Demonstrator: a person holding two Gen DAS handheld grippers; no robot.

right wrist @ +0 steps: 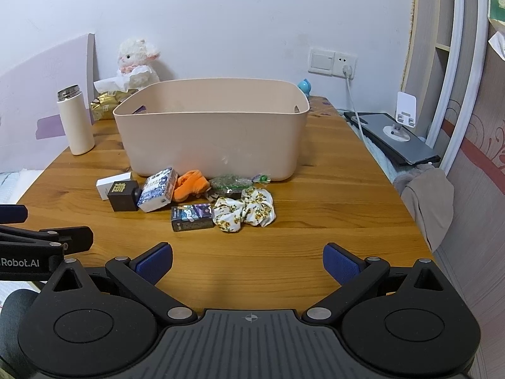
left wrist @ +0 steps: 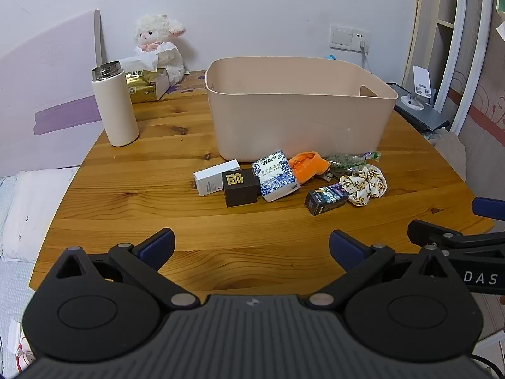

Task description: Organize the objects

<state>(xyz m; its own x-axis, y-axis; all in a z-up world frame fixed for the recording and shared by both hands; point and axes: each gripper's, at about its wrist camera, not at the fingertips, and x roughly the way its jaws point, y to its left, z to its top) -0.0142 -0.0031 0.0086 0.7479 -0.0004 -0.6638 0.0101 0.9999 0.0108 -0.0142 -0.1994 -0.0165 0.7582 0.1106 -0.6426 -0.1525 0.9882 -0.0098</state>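
Both the left gripper (left wrist: 251, 246) and right gripper (right wrist: 247, 260) are released and empty, low over the tabletop (right wrist: 331, 221). The items lie clustered ahead of both, against the bin (right wrist: 211, 126). Risk: the boxes (right wrist: 157, 191) touch, so closing on one may shove its neighbours; the scrunchie (right wrist: 244, 210) may slip.
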